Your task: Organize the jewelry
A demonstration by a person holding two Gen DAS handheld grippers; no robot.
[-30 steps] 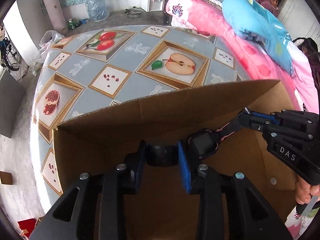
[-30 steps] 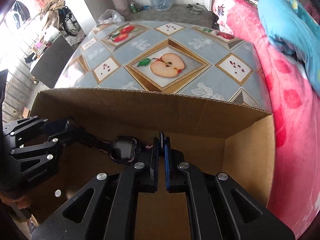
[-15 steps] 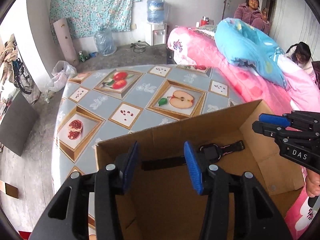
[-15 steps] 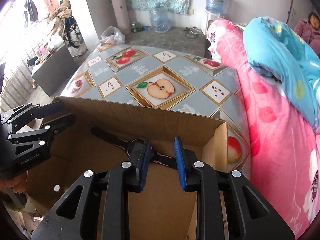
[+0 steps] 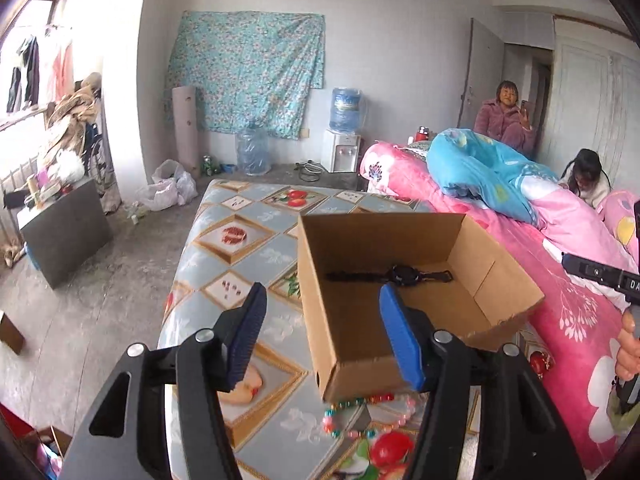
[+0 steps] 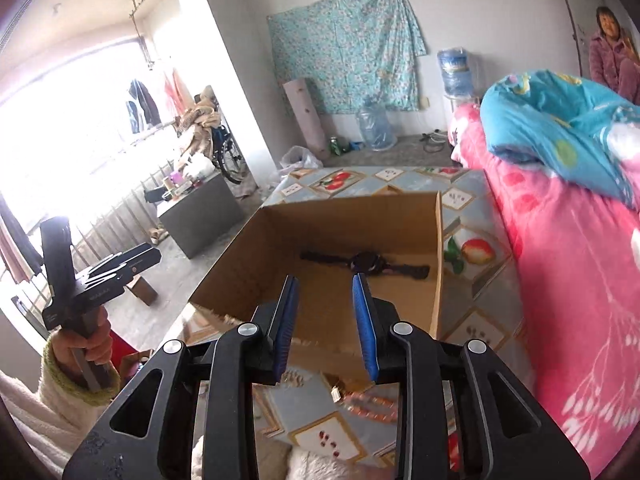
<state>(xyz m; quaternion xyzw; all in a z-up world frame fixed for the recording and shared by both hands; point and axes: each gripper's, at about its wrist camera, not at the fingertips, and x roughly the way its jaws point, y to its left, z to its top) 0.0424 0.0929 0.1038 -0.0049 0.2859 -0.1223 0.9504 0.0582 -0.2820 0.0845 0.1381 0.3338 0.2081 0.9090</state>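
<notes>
Here, in the left wrist view, the left gripper hangs above the near edge of the open brown cardboard box, its blue-padded fingers well apart and still spreading, with nothing between them. The black wristwatch with its strap laid out flat rests on the box floor near the far wall. The box stands on the surface covered with a fruit-patterned blue-grey cloth. Just beside the box's near corner, on the cloth, lies a string of pink, green and red beads. At the right edge the right gripper's black body shows white letters "DA", the rest cut off. A pink floral quilt lies on the bed beside the surface.

In the right wrist view, the right gripper hovers over the box's near rim, fingers parted and widening, empty between them. The watch lies inside, towards the far wall. The beads show, blurred, below the fingers. At left a hand in a cream fleece sleeve holds the left gripper's handle; the small print on its body is too fine to read.
</notes>
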